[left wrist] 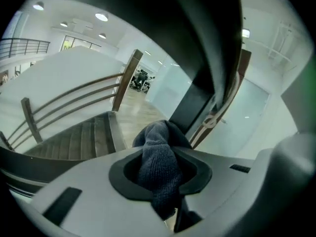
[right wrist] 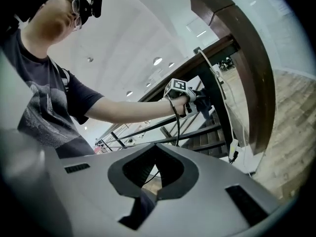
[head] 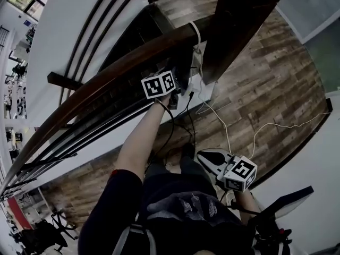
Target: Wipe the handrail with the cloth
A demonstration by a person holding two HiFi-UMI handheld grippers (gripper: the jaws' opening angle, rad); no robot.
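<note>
since the job is wiping the handrail (head: 101, 77), i've got my left arm stretched out with the left hand-held gripper (left wrist: 163, 179) right up against the dark wooden rail, close to where it meets the big post (head: 239, 20). its jaws are clamped on the cloth (left wrist: 157, 152), a dark grey knitted thing. a bunched wad pokes out past the tips, which i reckon is the point: the soft bit meets the wood, not the plastic. from the left gripper view the rail looms dark just above the cloth, but i can't honestly tell if the fabric is pressed on it or just beside it.

my right hand-held gripper (right wrist: 153, 169) hangs low by my hip, well apart from the rail, jaws together with nothing between them. makes sense to me, it's a one-handed job and the spare one is best kept out of the way.

one thing i'd watch: a white cable (head: 212, 110) hangs off the rail by the post and trails over the wood floor (head: 265, 78), so a wipe in that direction could snag it. my guess is the sensible stroke runs the other way, along the curve above the stairs (left wrist: 74, 137), since most of the rail lies there.
</note>
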